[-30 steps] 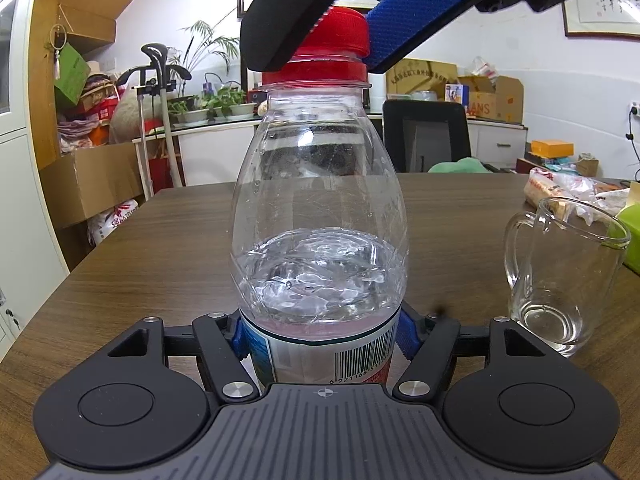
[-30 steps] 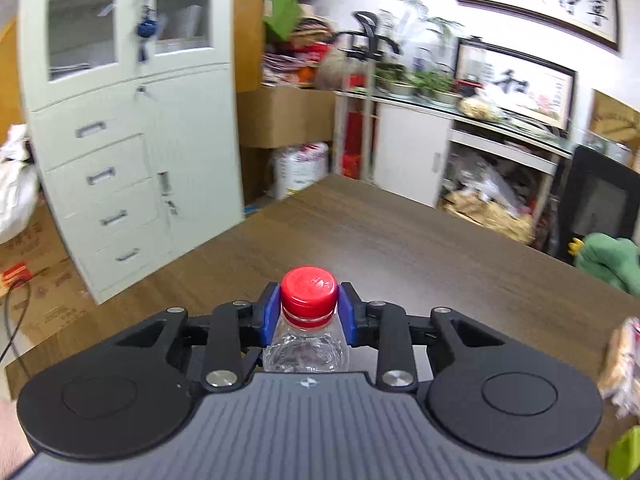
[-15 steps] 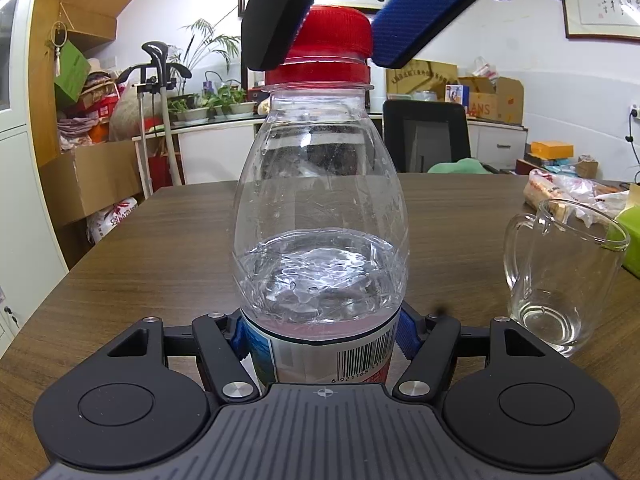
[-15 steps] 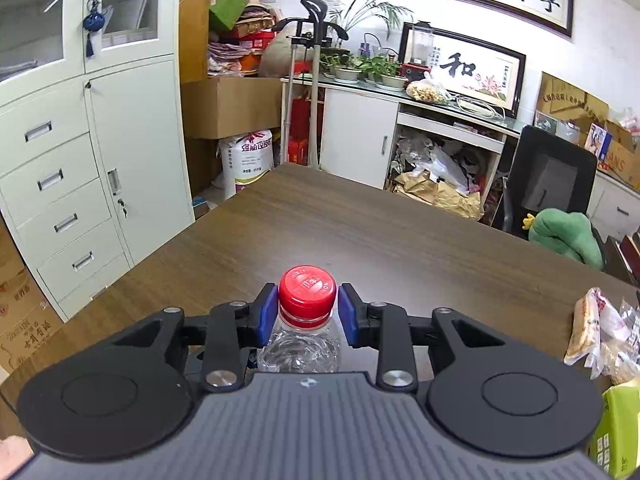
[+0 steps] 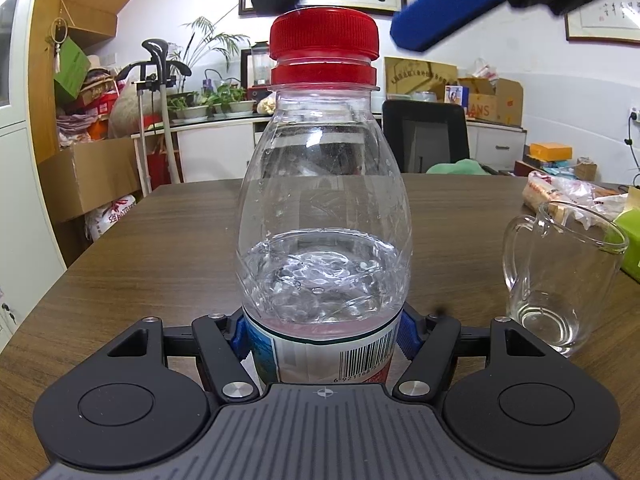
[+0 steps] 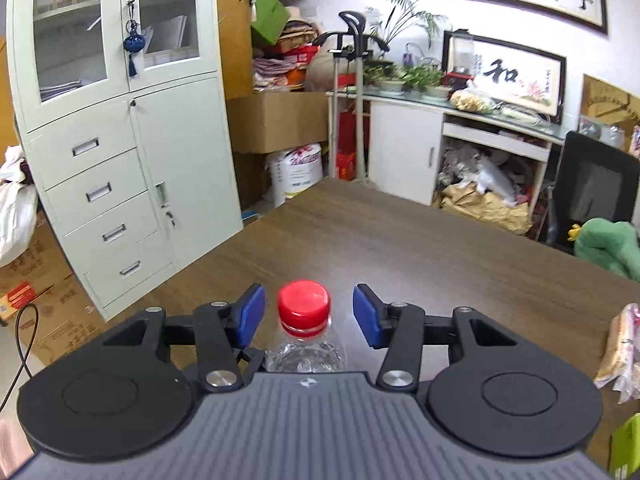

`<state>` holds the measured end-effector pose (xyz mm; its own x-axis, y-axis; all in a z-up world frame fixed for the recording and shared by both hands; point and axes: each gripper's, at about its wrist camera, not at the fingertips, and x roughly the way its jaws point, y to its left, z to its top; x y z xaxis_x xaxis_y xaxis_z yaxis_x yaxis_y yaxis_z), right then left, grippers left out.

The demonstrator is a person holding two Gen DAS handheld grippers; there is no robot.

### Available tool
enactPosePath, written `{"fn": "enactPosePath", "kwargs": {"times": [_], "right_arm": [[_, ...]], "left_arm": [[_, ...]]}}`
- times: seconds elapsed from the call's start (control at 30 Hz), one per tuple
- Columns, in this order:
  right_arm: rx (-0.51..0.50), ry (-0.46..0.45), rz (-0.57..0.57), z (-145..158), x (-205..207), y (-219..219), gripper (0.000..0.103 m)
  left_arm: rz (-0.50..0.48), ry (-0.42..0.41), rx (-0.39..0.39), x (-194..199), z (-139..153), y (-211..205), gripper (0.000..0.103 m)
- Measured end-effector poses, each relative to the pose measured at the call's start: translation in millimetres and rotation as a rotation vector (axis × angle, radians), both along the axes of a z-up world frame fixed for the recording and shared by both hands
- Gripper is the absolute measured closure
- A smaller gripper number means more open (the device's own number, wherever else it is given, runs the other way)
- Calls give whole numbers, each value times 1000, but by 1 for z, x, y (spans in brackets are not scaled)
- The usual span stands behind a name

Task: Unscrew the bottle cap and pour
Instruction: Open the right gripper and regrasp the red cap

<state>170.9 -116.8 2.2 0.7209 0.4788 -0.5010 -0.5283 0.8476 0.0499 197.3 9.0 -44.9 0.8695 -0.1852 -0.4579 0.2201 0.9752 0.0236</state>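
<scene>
The left tool (image 5: 323, 336) is closed on the labelled lower body of a clear plastic water bottle (image 5: 324, 216), its blue ribbed pads pressed into either side of the printed wrap just above the barcode. The bottle stands upright on the desk (image 5: 168, 248), a dark brown wood-grain top; its smooth, rounded shoulders taper to a narrow neck, and the water inside reaches about halfway up. A red ridged screw cap (image 5: 324, 38) sits on the neck over a matching red ring.

The right tool (image 6: 308, 316) hangs above the cap with its flat blue pads spread wide, one on each side and neither touching the cap (image 6: 304, 307). In the left wrist view those pads show blurred beside and above the cap.

To the right of the left tool, near the bottle but apart from it, stands a clear glass mug (image 5: 560, 280) with a loop handle and a thick base. Beyond it lies a crinkled plastic snack bag (image 5: 560, 192).
</scene>
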Motion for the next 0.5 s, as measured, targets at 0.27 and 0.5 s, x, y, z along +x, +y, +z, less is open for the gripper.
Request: {"fn": "enactPosePath", "kwargs": {"times": [0.27, 0.5], "right_arm": [[27, -44, 110, -4, 13, -10, 56], [8, -45, 65, -1, 10, 0, 70]], "left_arm": [[1, 2, -2, 3, 0, -1, 32], [3, -2, 1, 3, 0, -3, 27]]}}
